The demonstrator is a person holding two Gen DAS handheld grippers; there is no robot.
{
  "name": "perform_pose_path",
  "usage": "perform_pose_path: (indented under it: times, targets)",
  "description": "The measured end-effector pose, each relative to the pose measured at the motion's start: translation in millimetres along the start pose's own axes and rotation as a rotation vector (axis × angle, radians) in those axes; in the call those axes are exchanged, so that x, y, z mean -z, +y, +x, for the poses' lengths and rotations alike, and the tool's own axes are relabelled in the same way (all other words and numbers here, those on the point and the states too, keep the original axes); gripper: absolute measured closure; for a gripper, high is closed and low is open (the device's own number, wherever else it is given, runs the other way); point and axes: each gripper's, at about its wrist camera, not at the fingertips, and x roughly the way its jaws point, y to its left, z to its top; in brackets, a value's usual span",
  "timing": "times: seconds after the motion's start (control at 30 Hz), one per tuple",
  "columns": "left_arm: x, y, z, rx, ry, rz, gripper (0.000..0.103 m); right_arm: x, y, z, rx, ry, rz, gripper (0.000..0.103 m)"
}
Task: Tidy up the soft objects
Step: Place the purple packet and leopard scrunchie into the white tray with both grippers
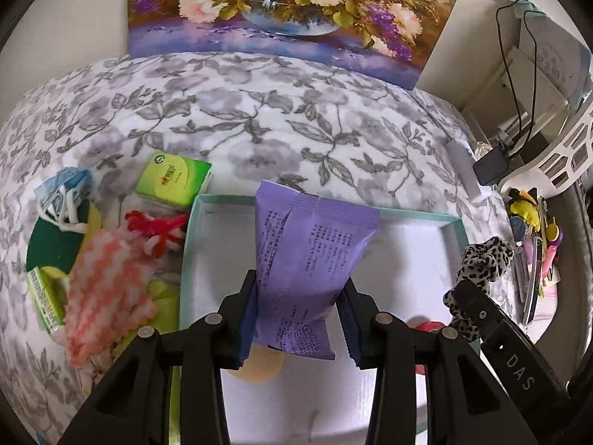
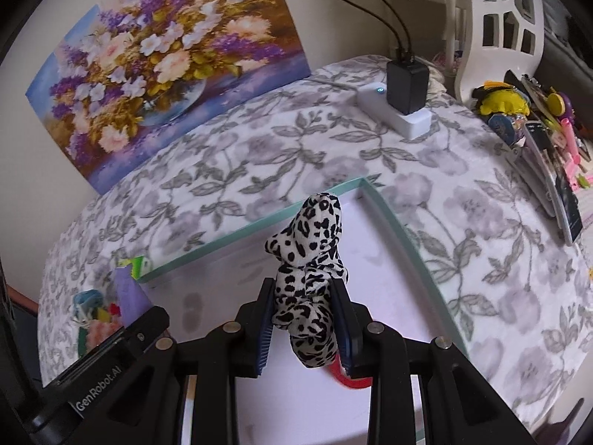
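Observation:
My left gripper (image 1: 301, 315) is shut on a purple soft packet (image 1: 311, 252), held upright over the white inside of a shallow teal-rimmed box (image 1: 418, 216). My right gripper (image 2: 304, 324) is shut on a black-and-white leopard-print scrunchie (image 2: 313, 259), above the same box (image 2: 259, 224) near its far right corner. In the left wrist view that scrunchie (image 1: 481, 259) shows at the right with the other gripper's black body. A red item (image 2: 352, 380) and a pale yellow round piece (image 1: 259, 365) lie in the box under the grippers, partly hidden.
Left of the box lies a heap of soft things: a pink-and-white knit cloth (image 1: 111, 289), red yarn (image 1: 159, 228), a green tissue pack (image 1: 174, 180), a green pad (image 1: 55, 244). A white power strip (image 2: 400, 111) with a black charger, a flower painting (image 1: 289, 7) and stationery (image 2: 548, 148) stand behind and right.

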Motion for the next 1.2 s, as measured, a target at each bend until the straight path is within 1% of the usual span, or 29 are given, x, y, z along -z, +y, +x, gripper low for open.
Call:
perform_pose_path:
  times: [0.17,0.27,0.33,0.37,0.4,0.47,0.53,0.57,0.6,0.63,0.67,0.7,0.9,1.2]
  targets:
    - [-3,-1,-1,-0.003,-0.018,0.008,0.061,-2,-9,2,0.0,-0.009,0.017,0.069]
    - [-4,1,-2,0.008,-0.004,-0.001,0.059,-2,-9,-1,0.016,-0.017,0.0,0.069]
    - [-5,3,-3,0.0,-0.004,-0.004,0.053,-3,-12,-4,0.023,-0.021,0.006,0.061]
    - [-5,3,-3,-0.004,-0.005,-0.005,0.044,-4,-14,-5,0.026,-0.021,0.013,0.051]
    - [-5,4,-4,-0.01,-0.006,-0.008,0.038,-4,-15,-6,0.032,-0.018,0.018,0.04]
    - [-5,8,-5,-0.016,-0.006,-0.024,0.037,-4,-17,-6,0.04,-0.011,0.023,0.035]
    - [-6,14,-5,-0.028,-0.003,-0.041,0.023,-4,-18,-5,0.044,-0.001,0.026,0.028]
    - [-6,16,-5,-0.038,-0.007,-0.045,0.012,-4,-19,-4,0.052,0.005,0.025,0.019]
    - [-6,18,-5,-0.056,-0.012,-0.048,0.009,-3,-19,-3,0.063,0.009,0.024,0.011]
    - [-6,20,-5,-0.067,-0.012,-0.048,0.009,-3,-19,-3,0.071,0.009,0.023,0.008]
    - [-6,22,-4,-0.073,-0.008,-0.047,0.009,-2,-20,-2,0.079,0.01,0.02,0.002]
    - [-6,23,-4,-0.076,-0.008,-0.049,0.009,-2,-20,-1,0.087,0.012,0.017,0.0]
    - [-6,30,-2,-0.119,-0.007,-0.073,0.009,0,-20,4,0.103,0.028,0.008,0.0]
    - [-5,39,-6,-0.138,0.001,-0.109,0.009,3,-22,8,0.14,0.074,0.01,0.0]
